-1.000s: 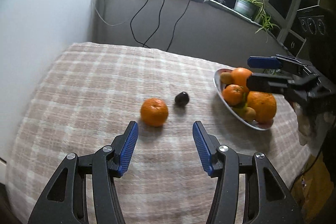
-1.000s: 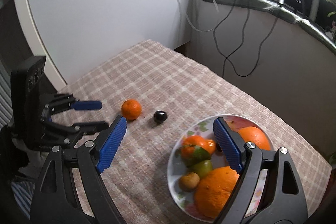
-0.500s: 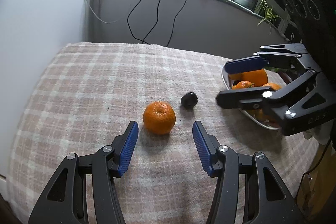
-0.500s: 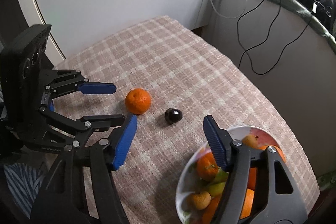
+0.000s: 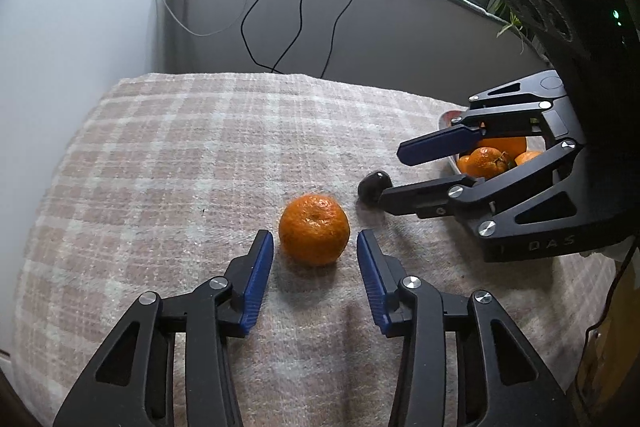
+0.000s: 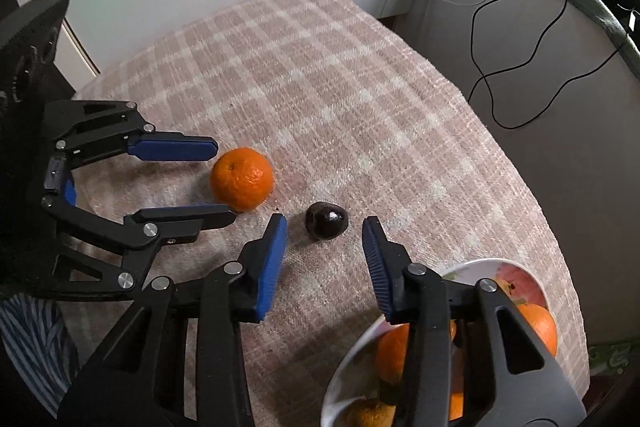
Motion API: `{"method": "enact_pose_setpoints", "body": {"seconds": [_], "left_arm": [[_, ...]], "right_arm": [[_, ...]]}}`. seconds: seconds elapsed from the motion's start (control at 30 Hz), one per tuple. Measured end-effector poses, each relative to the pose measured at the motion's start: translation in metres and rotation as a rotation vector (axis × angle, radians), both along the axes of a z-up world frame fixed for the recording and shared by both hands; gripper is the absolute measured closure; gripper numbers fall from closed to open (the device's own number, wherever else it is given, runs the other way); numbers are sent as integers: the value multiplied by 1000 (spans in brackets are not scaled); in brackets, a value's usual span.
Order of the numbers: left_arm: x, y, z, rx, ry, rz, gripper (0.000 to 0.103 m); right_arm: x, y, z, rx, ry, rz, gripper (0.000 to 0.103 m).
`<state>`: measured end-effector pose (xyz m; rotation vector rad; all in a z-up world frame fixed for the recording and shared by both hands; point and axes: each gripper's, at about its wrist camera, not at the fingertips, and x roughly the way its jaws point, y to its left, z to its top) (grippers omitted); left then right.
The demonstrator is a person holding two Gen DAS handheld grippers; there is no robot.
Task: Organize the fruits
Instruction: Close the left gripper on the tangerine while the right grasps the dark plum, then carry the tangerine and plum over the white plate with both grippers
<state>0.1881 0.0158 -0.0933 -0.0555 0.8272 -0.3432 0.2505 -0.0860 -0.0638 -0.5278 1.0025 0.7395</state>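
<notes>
Claws both spread, just narrowing: left claw (image 5: 315, 247) lines up on mandarin (image 5: 314, 229), right claw (image 6: 325, 227) on dark fruit (image 6: 327, 220), both on desk (image 6: 360, 99). Push deeper, centre, then pinch gently; bowl (image 6: 352, 359) sits near.

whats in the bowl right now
The bowl holds several orange citrus fruits and a small brownish fruit near its front rim. The right tool covers the middle of the bowl, so anything lying there is hidden.
</notes>
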Motion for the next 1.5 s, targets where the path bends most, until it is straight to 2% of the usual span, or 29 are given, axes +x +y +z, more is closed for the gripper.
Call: {"method": "enact_pose_setpoints", "body": {"seconds": [0.23, 0.63, 1.0, 1.23, 1.5], "left_arm": [[4, -2, -3, 18, 6, -1, 64], [10, -5, -5, 23, 5, -12, 65], [7, -1, -4, 0, 4, -1, 66], [3, 3, -2, -16, -3, 16, 67], [-6, 5, 12, -54, -22, 24, 67]], "right_arm": [[3, 6, -7, -19, 9, 6, 62], [5, 11, -14, -47, 11, 8, 76], [5, 10, -15, -38, -11, -1, 78], [2, 0, -1, 19, -18, -21, 78], [-9, -33, 35, 127, -55, -59, 78]]}}
